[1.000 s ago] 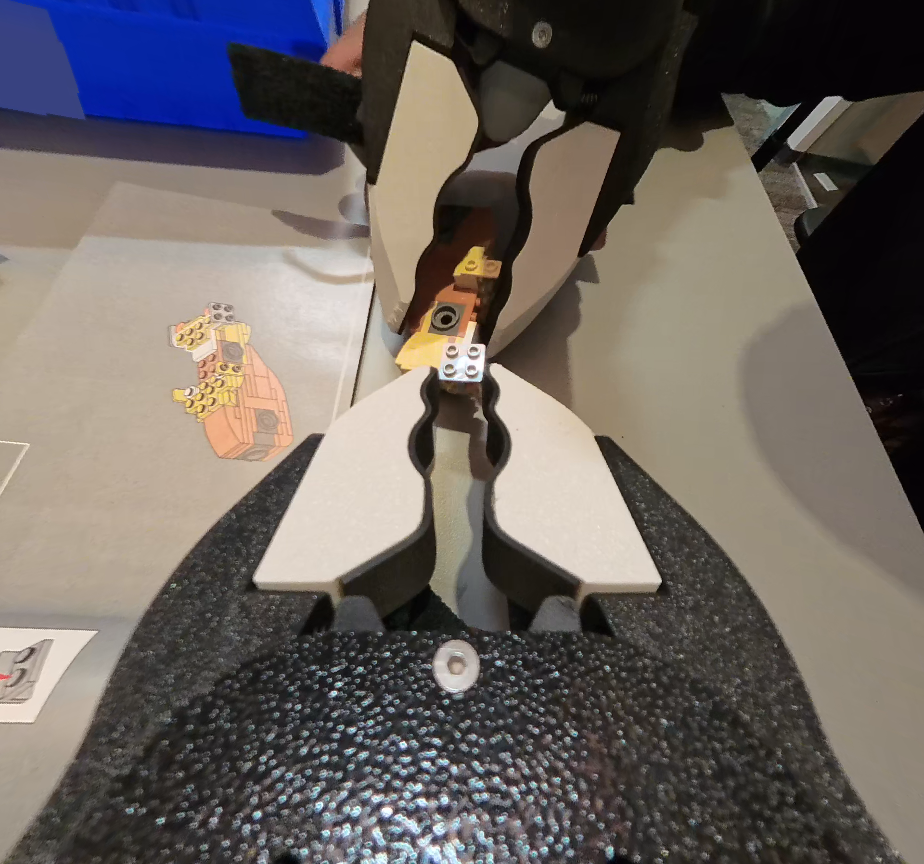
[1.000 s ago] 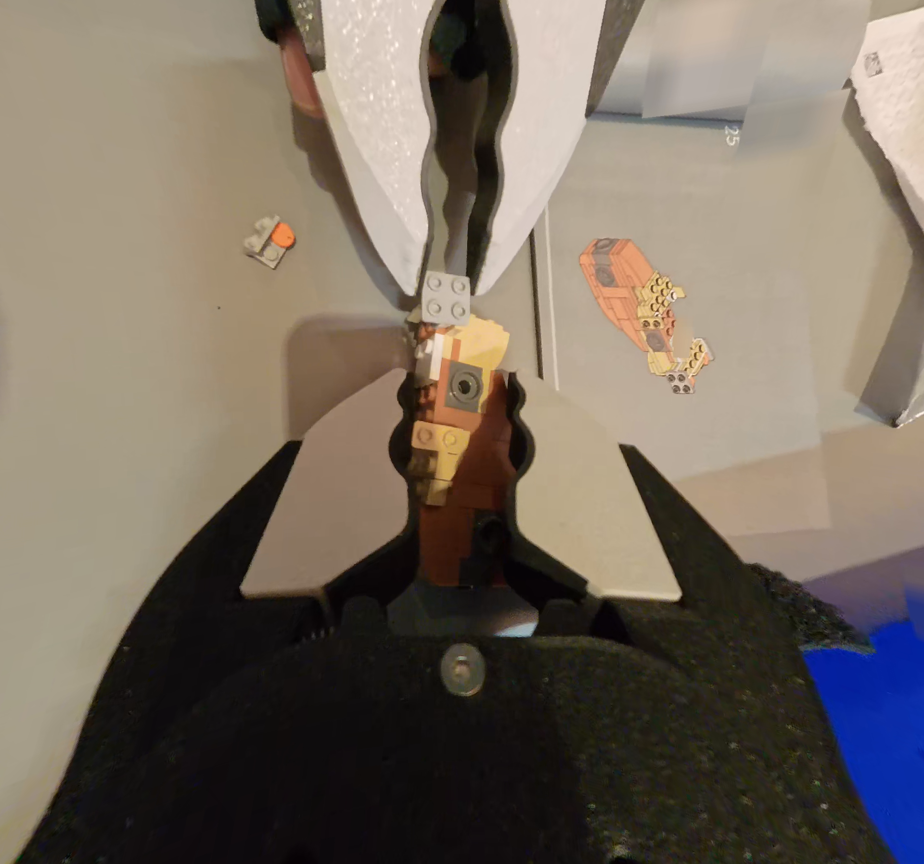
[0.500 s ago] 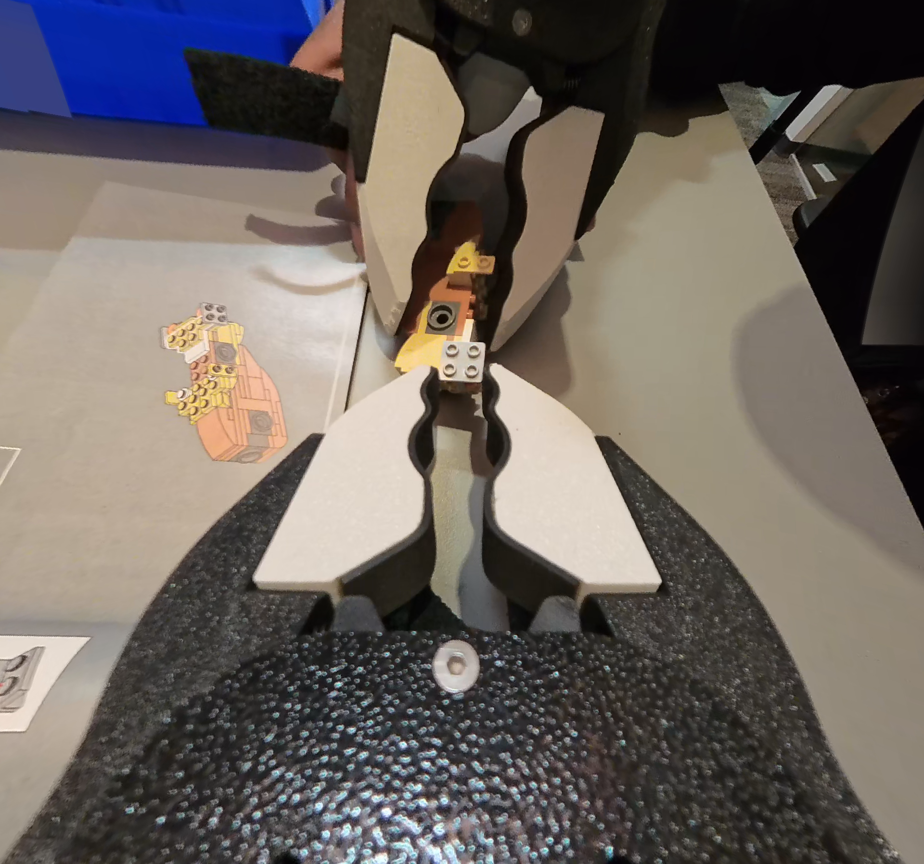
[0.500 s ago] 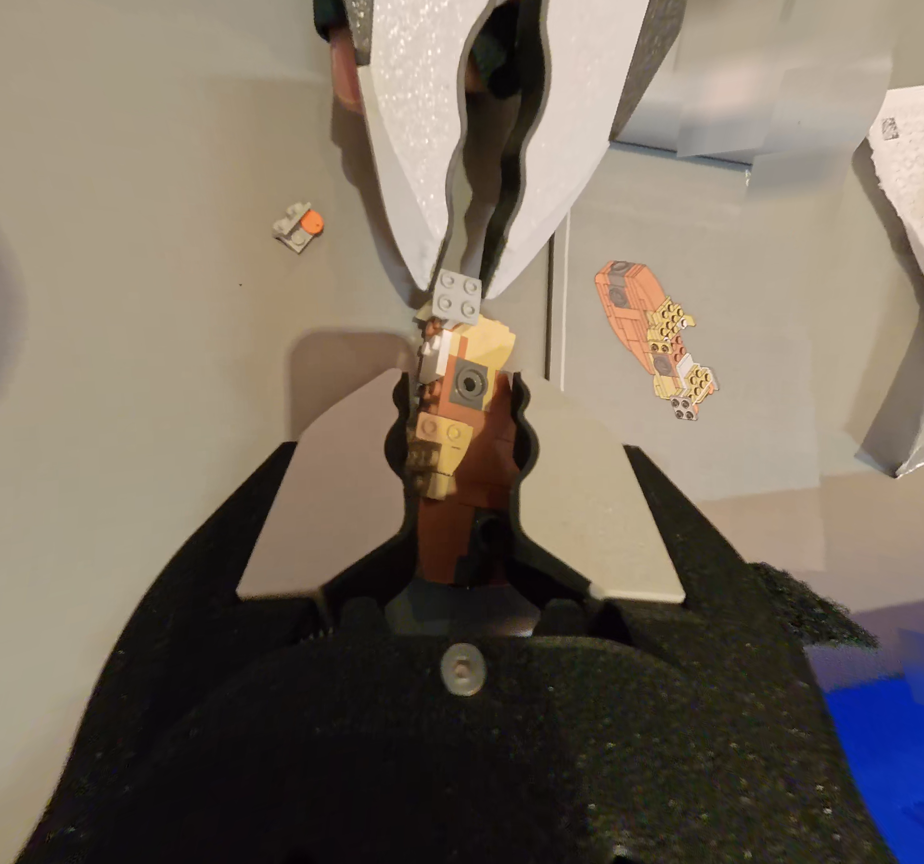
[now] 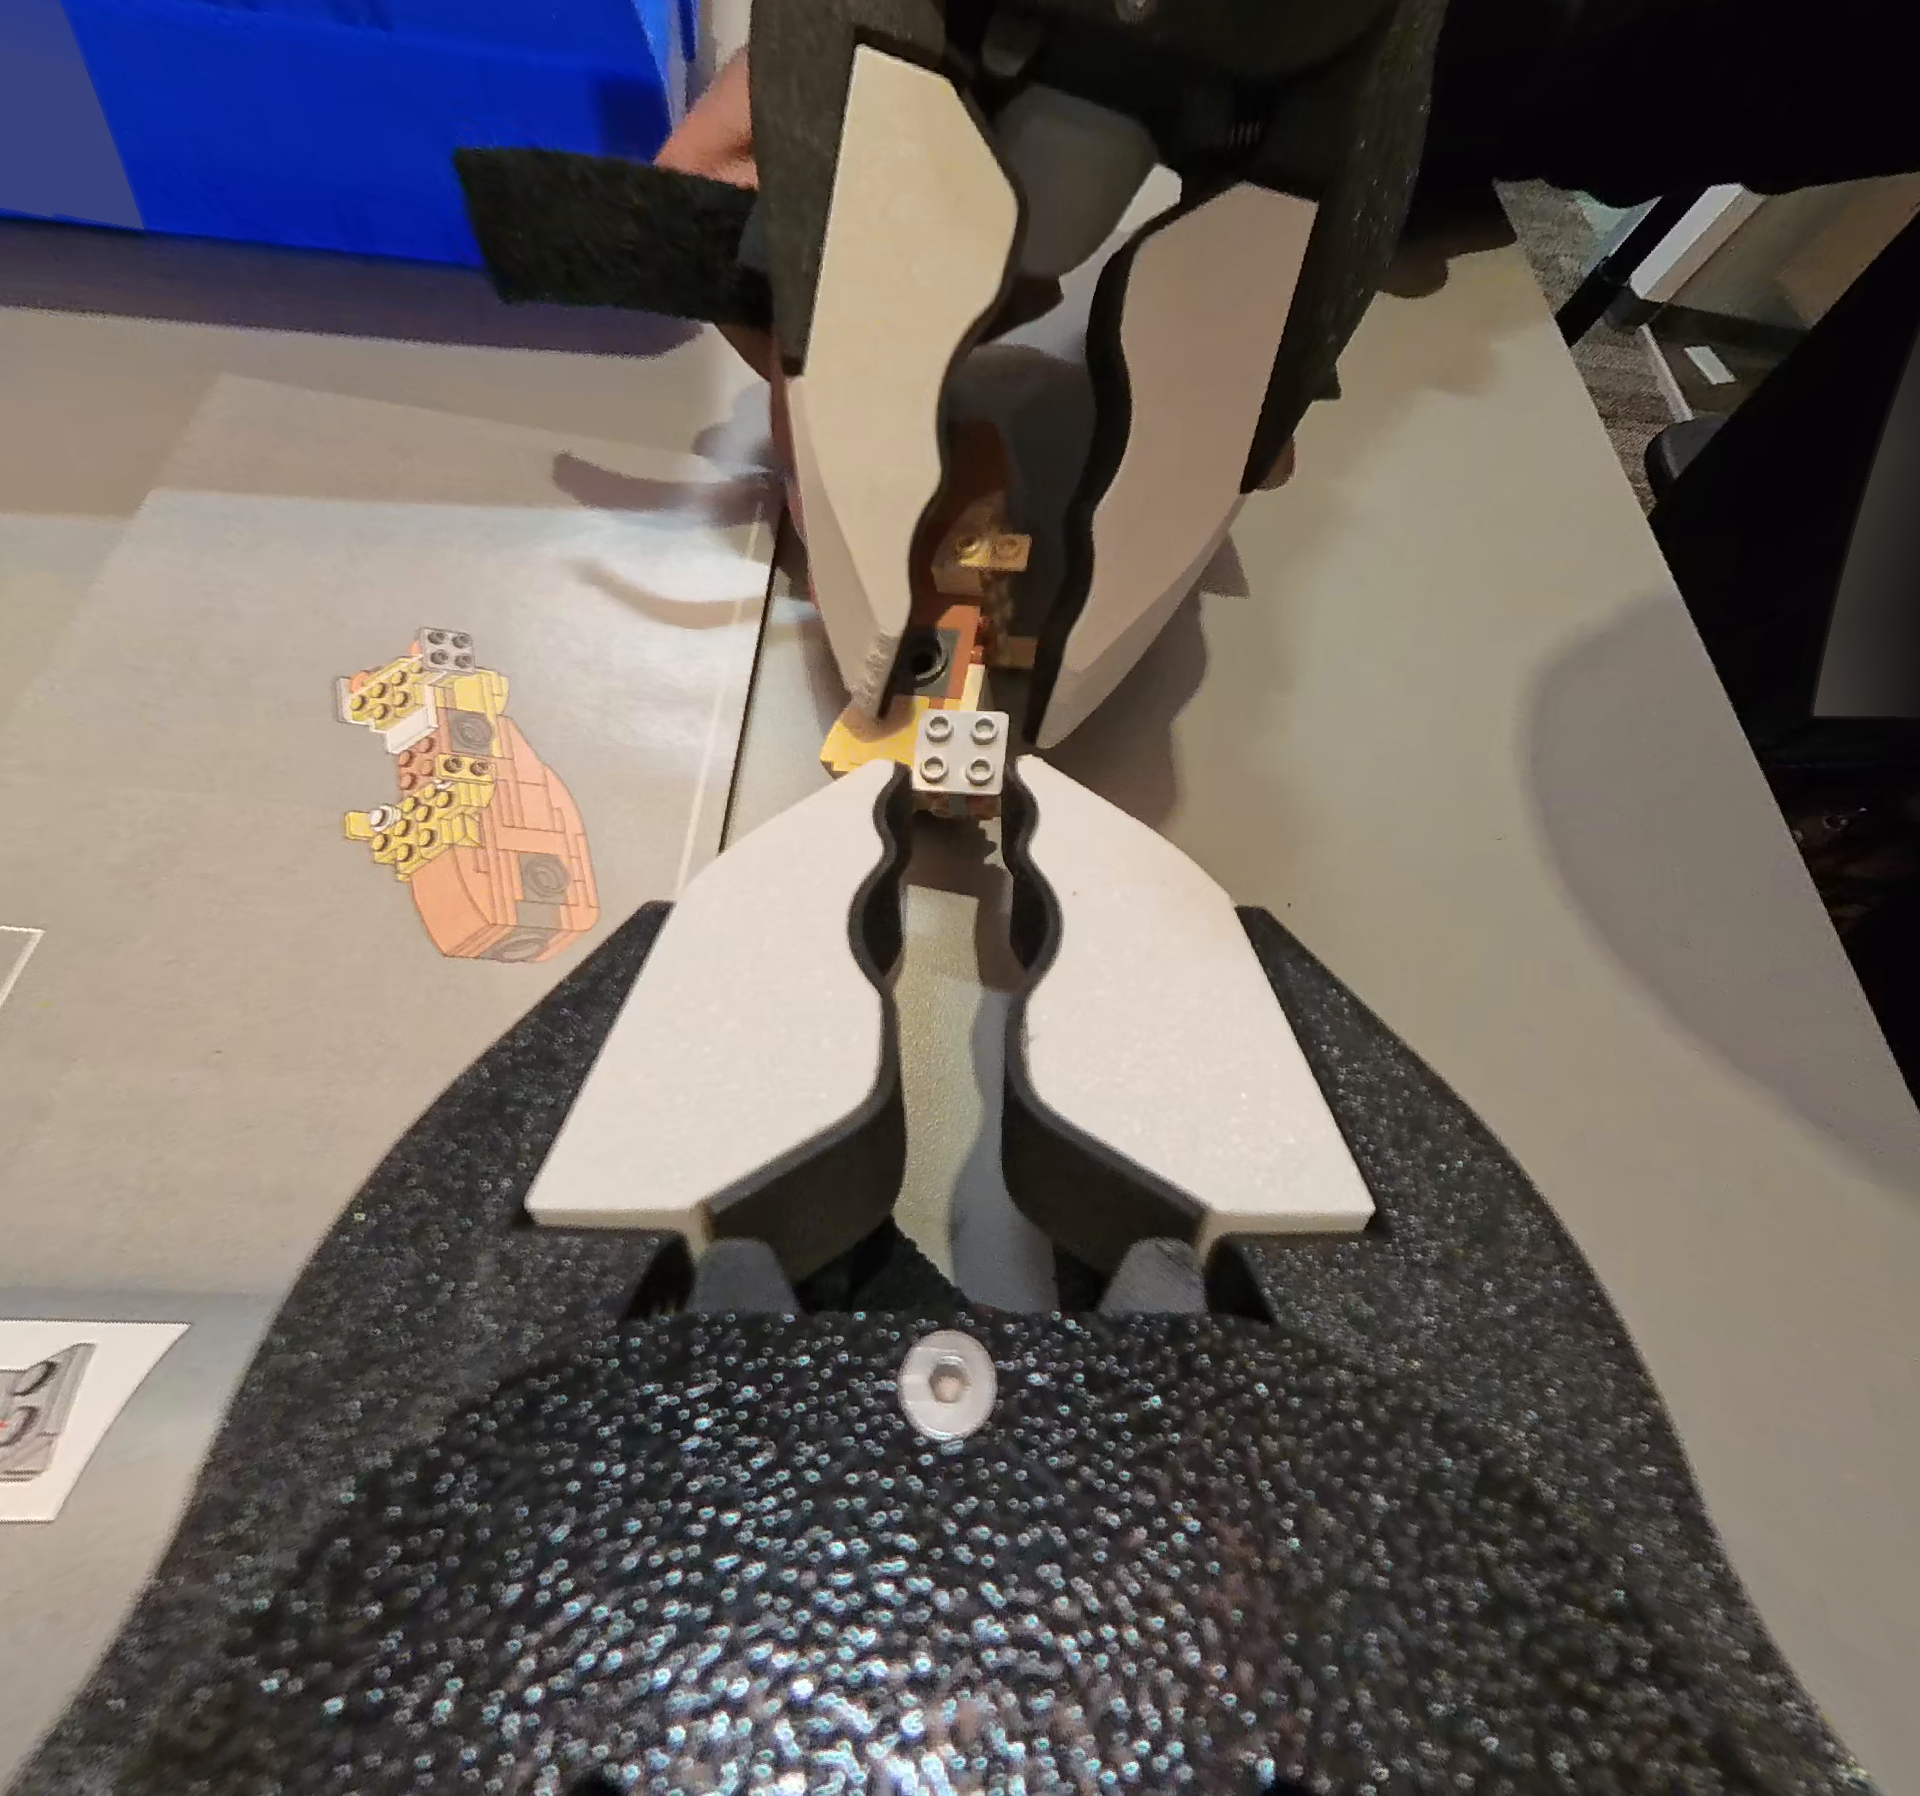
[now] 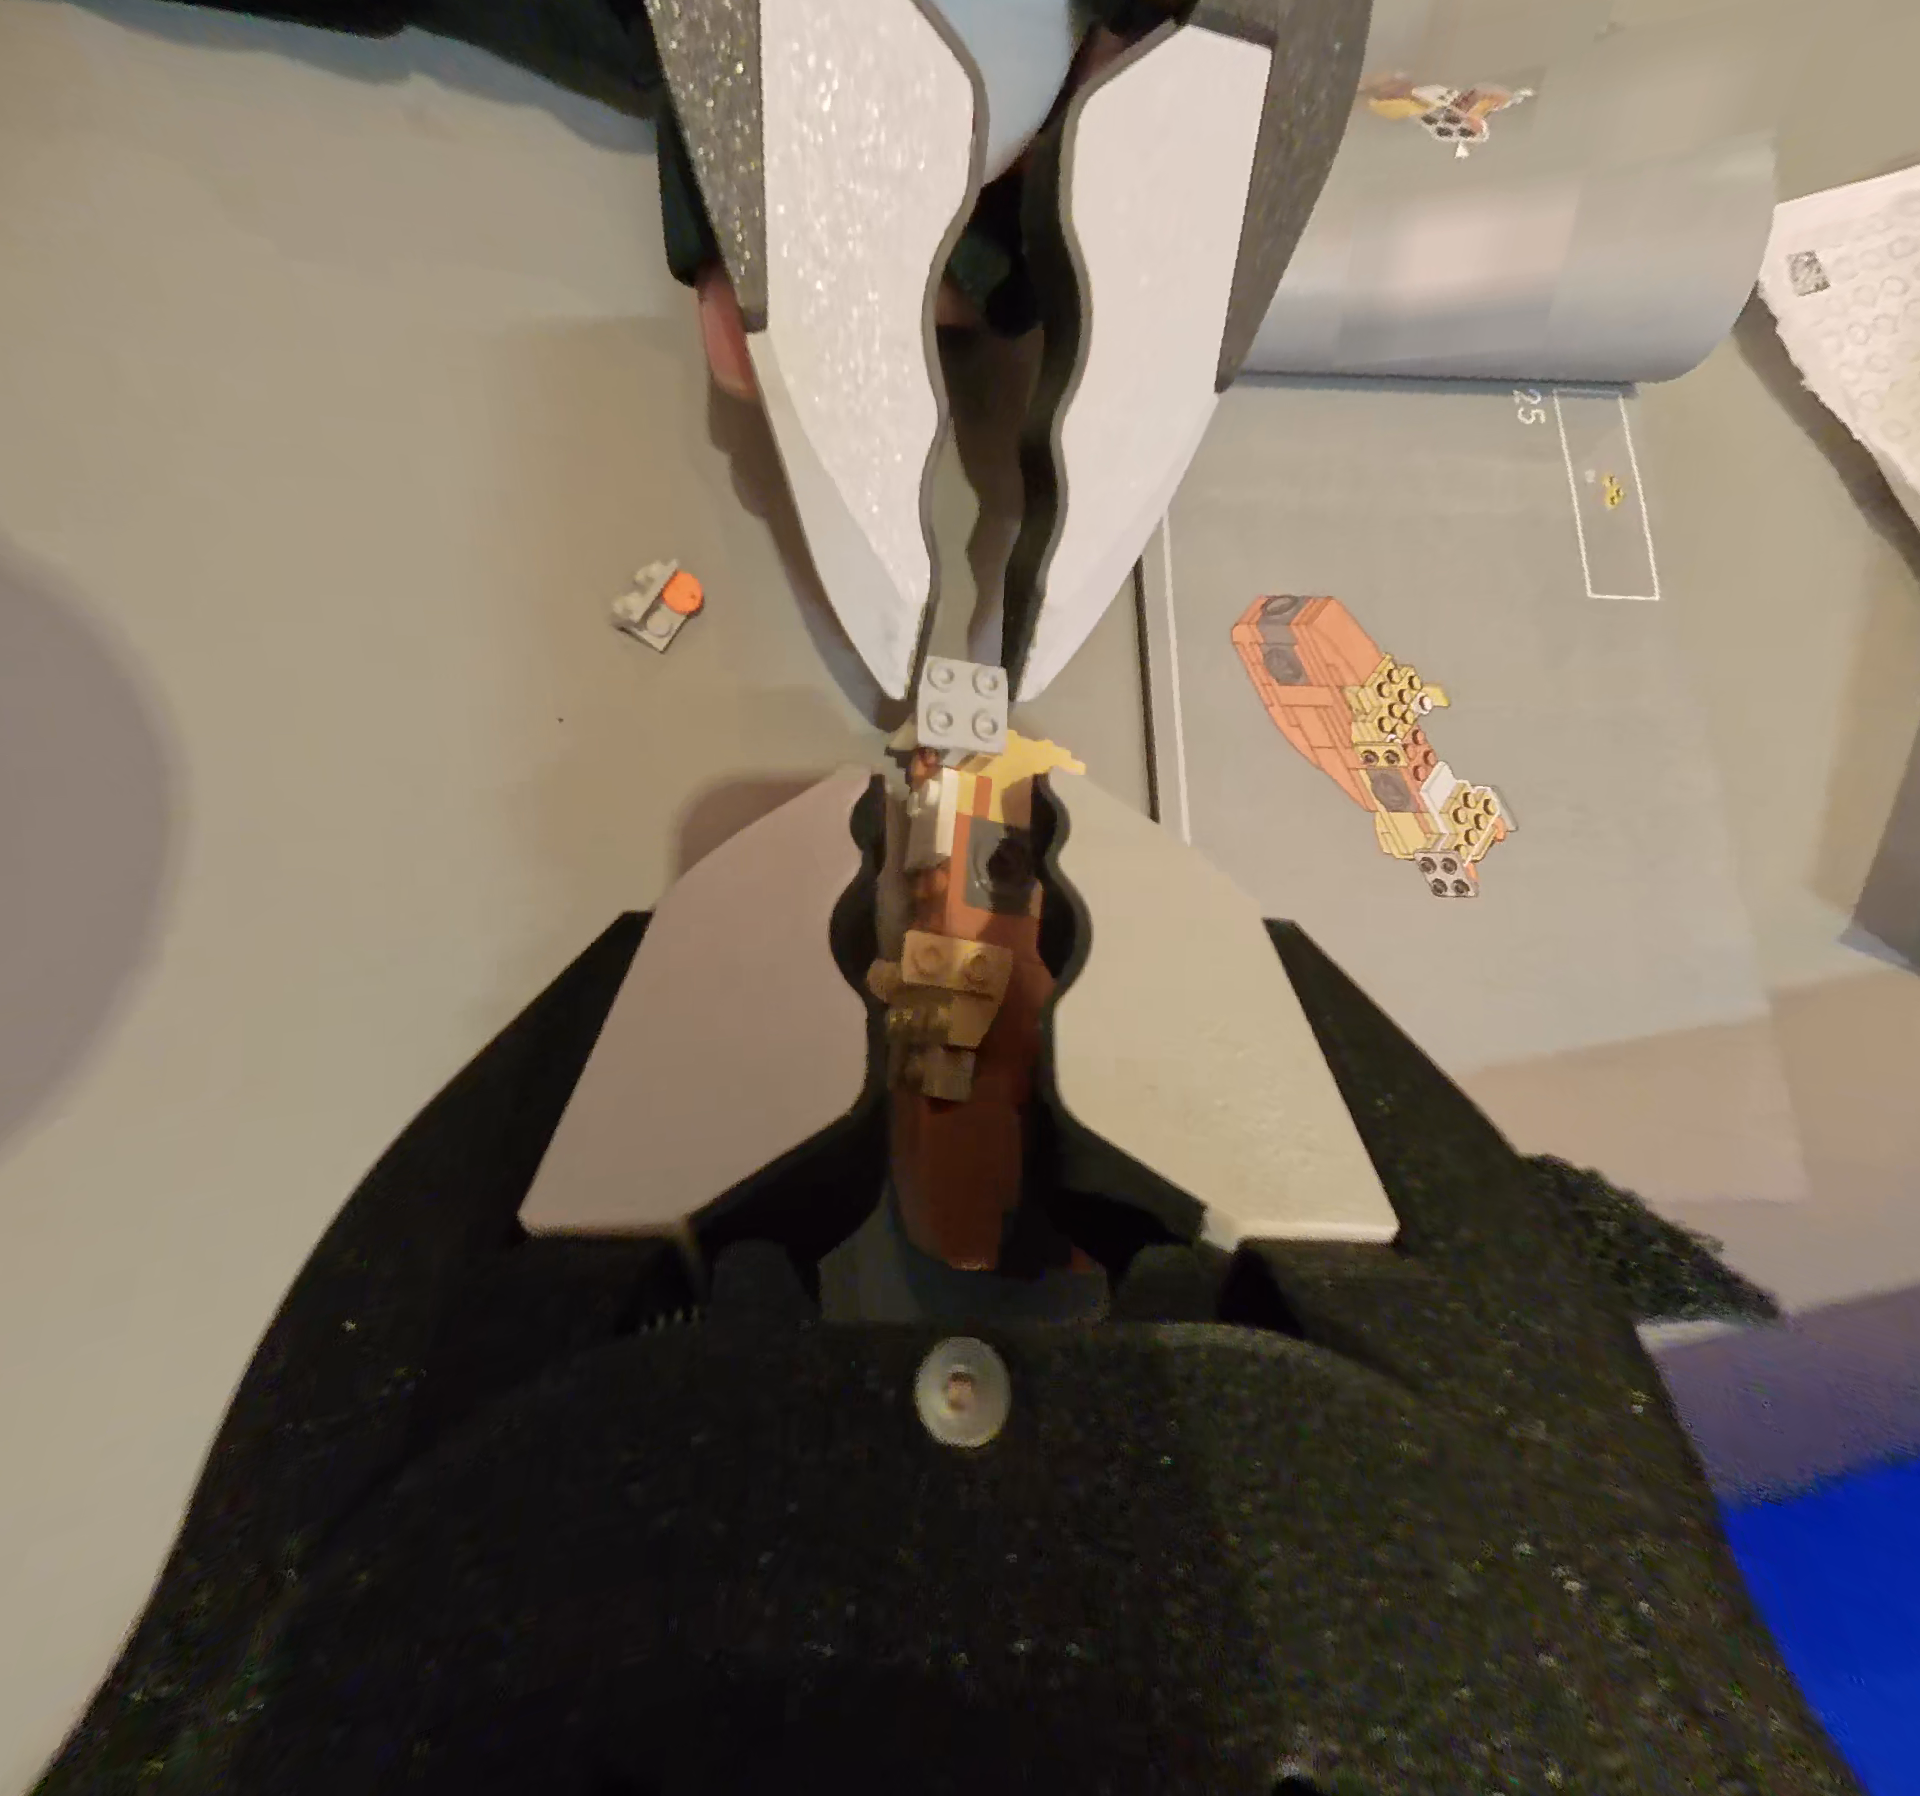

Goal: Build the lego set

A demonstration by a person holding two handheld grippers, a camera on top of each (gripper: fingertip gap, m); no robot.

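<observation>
Grey worktop [image 5: 1455, 915] runs under both tools, with an instruction sheet [image 5: 260, 707] spread to one side and a blue bin [image 5: 312, 84] at the back. Facing each other tip to tip, the left gripper [image 5: 961, 775] pinches a small grey four-stud plate [image 5: 961, 752], narrow on it, while the right gripper [image 6: 961, 842] is clamped along the brown and tan model [image 6: 961, 967], whose long axis lies between its fingers and points straight at the plate. Plate and model's front end look touching or just beside; I judge a short press seats it. A loose grey and orange piece [image 6: 658, 603] lies well apart, and nothing crowds the meeting point.
</observation>
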